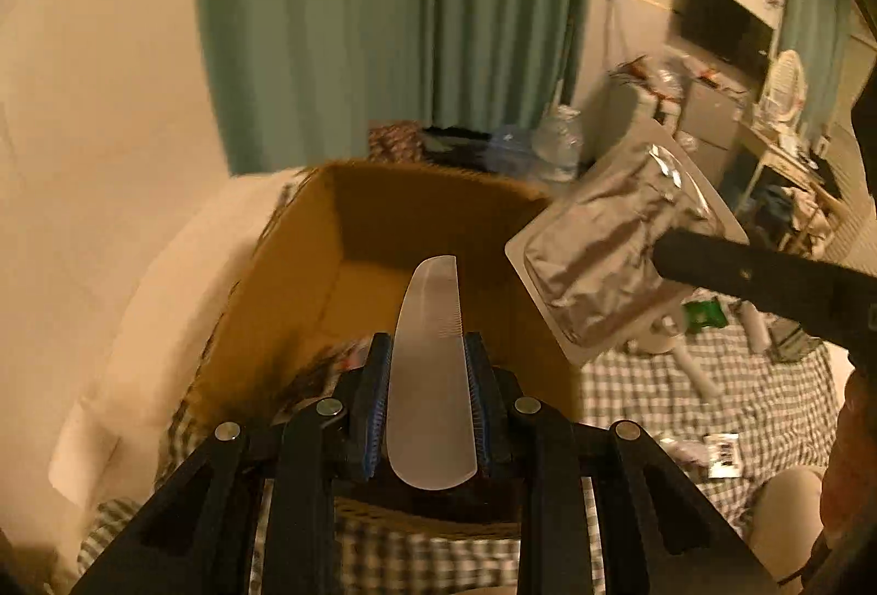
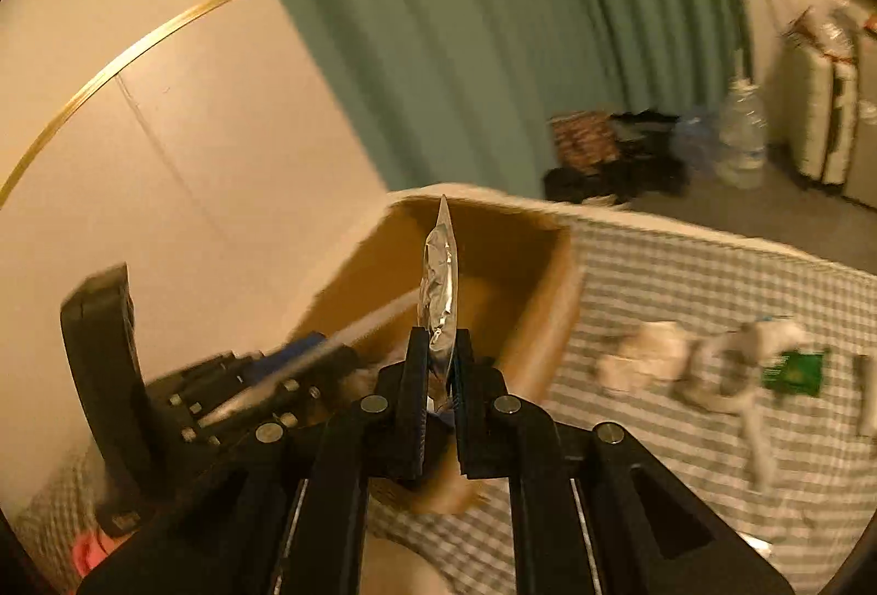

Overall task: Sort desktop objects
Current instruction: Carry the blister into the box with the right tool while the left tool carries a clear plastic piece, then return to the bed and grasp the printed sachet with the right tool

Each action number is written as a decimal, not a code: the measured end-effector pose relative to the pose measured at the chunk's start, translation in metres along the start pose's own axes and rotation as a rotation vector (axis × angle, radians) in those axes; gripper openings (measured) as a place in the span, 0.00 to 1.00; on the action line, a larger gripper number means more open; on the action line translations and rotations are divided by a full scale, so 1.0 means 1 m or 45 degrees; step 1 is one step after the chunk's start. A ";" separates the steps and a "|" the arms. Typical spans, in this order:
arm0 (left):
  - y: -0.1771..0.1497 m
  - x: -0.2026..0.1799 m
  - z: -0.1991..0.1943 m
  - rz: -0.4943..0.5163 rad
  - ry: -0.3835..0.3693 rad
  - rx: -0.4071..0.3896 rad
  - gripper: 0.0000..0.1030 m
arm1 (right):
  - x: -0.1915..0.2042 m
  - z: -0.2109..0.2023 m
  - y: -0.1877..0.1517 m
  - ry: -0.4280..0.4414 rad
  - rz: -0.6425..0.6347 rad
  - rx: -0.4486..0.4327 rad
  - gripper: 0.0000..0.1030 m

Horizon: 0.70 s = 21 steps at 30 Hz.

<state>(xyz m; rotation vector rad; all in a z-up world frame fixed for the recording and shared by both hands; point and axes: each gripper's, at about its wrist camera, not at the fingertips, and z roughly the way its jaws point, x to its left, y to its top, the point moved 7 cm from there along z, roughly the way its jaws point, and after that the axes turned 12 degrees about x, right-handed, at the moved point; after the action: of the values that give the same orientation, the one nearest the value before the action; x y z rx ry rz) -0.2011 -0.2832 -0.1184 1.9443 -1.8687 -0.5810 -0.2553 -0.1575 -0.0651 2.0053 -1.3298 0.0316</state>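
Left jaws clamped flat on a comb (image 1: 430, 376), pads on its two long edges, so it sticks straight forward out of the left gripper (image 1: 427, 392). Right jaws pinched nearly together on one end of a foil pack (image 2: 438, 293); seen edge-on in the right view, broad side on in the left view (image 1: 608, 250), where it hangs just right of the comb.

Both items are held over the open box (image 1: 307, 266), which sits on the checked cloth (image 2: 685, 277) near its far left corner. Comb tip is above the box floor; pack is over the box's right wall.

Judgement: box is the sorting bin, and both grips point down into it for a drop. Some contents are visible at the near wall, too blurred to name.

Still loose on the cloth, right of the box: a green packet (image 2: 795, 373) and pale crumpled items.
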 end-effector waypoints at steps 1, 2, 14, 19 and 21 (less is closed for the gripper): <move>-0.001 0.004 0.004 -0.011 0.009 0.009 0.25 | 0.002 0.010 0.002 -0.007 -0.007 0.016 0.07; -0.002 0.007 0.006 -0.022 0.007 0.017 0.25 | 0.004 0.019 0.005 -0.018 -0.010 0.030 0.08; -0.012 -0.005 0.008 -0.039 0.027 0.042 0.93 | -0.075 -0.031 -0.001 -0.077 0.229 -0.042 0.69; -0.016 -0.051 -0.011 0.021 -0.037 0.005 0.98 | -0.139 -0.091 -0.042 -0.336 0.325 -0.065 0.70; -0.023 -0.083 -0.017 0.068 -0.062 -0.010 1.00 | -0.162 -0.109 -0.063 -0.413 0.372 -0.058 0.70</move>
<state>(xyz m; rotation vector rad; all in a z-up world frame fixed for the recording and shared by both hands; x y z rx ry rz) -0.1753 -0.1990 -0.1134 1.8852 -1.9384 -0.6237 -0.2416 0.0463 -0.0819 1.8148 -1.8037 -0.1948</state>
